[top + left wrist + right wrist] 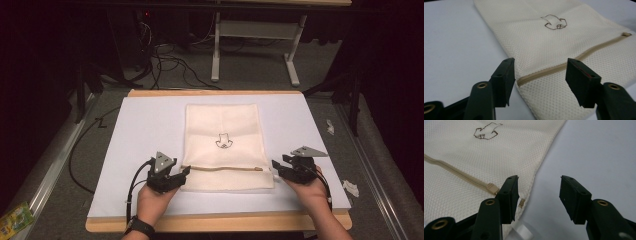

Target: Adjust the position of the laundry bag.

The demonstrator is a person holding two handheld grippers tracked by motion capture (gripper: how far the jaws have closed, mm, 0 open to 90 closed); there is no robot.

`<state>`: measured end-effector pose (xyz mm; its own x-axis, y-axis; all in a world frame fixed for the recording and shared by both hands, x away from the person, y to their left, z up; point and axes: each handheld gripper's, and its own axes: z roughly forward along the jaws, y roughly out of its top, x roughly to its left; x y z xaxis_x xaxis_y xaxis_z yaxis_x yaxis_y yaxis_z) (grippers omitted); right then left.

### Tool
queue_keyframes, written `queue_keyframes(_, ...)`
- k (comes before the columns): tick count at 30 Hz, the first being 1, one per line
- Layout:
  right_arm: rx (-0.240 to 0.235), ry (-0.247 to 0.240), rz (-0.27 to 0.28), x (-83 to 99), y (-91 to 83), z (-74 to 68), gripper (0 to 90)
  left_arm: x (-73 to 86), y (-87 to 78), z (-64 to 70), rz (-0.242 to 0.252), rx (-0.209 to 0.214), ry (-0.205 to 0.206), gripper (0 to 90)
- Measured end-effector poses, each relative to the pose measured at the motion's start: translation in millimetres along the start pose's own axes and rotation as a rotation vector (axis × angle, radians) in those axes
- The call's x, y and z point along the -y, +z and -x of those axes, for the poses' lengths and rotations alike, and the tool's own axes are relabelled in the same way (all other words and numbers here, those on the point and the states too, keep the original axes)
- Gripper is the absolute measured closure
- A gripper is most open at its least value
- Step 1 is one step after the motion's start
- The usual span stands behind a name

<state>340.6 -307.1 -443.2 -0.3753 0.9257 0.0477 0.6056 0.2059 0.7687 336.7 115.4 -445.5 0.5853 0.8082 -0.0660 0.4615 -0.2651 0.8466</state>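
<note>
- The cream mesh zipper bag (223, 145) lies flat at the middle of the white board (145, 120), its tan zipper (222, 168) closed along the 6 o'clock end.
- The left gripper (186, 171) sits at the zipper's 9 o'clock end, jaws spread, gripping nothing.
- The right gripper (275, 165) waits at the 3 o'clock end beside the zipper pull (491, 187), jaws likewise apart.
- By my judgement nothing is started: pinning the bag, catching the pull and unzipping all remain.
- Floor cables (165, 57) at 12 o'clock and paper scraps (351, 187) at 3 o'clock lie off the board, blocking nothing.
</note>
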Motion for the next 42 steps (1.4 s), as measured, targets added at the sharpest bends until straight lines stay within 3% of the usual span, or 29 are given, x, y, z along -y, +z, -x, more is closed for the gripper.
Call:
queue_keyframes(2, -0.003, 0.036, 0.013, 8.6, -0.4, 3.1, 50.4, 8.7, -2.7, 1.6, 0.016, 0.012, -0.003, 38.8)
queue_keyframes(4, -0.050, 0.102, 0.018, 17.8, 4.8, 4.9, 53.7, 11.7, 1.6, 0.7, -0.030, 0.007, 0.012, 38.5)
queue_keyframes(5, -0.050, 0.102, 0.018, 17.8, 4.8, 4.9, 53.7, 11.7, 1.6, 0.7, -0.030, 0.007, 0.012, 38.7)
queue_keyframes(8, -0.051, 0.062, 0.008, 18.5, 10.2, 2.6, 60.5, 13.3, 4.0, -0.8, -0.020, 0.018, -0.018, 39.8)
queue_keyframes(10, -0.083, 0.067, -0.023, 18.1, 18.4, 3.2, 64.3, 13.6, 7.7, 1.2, -0.034, 0.012, 0.002, 39.4)
queue_keyframes(16, -0.101, 0.046, -0.052, 16.1, 25.0, -2.6, 66.7, 12.2, 6.4, 5.0, -0.022, 0.037, -0.014, 38.6)
queue_keyframes(24, -0.110, 0.032, -0.093, 16.7, 29.5, -7.2, 69.7, 11.0, 2.7, 6.5, -0.019, 0.043, -0.001, 38.3)
queue_keyframes(30, -0.117, 0.014, -0.090, 17.8, 31.3, -7.2, 78.3, 12.7, 4.3, 5.2, -0.026, 0.031, -0.001, 36.7)
queue_keyframes(39, -0.120, 0.006, -0.087, 17.3, 29.7, -8.0, 83.0, 13.0, 5.1, 10.1, -0.026, 0.043, 0.010, 35.5)
queue_keyframes(42, -0.123, -0.006, -0.072, 17.1, 27.6, -9.9, 83.3, 13.1, 4.6, 11.6, -0.020, 0.018, 0.041, 36.0)
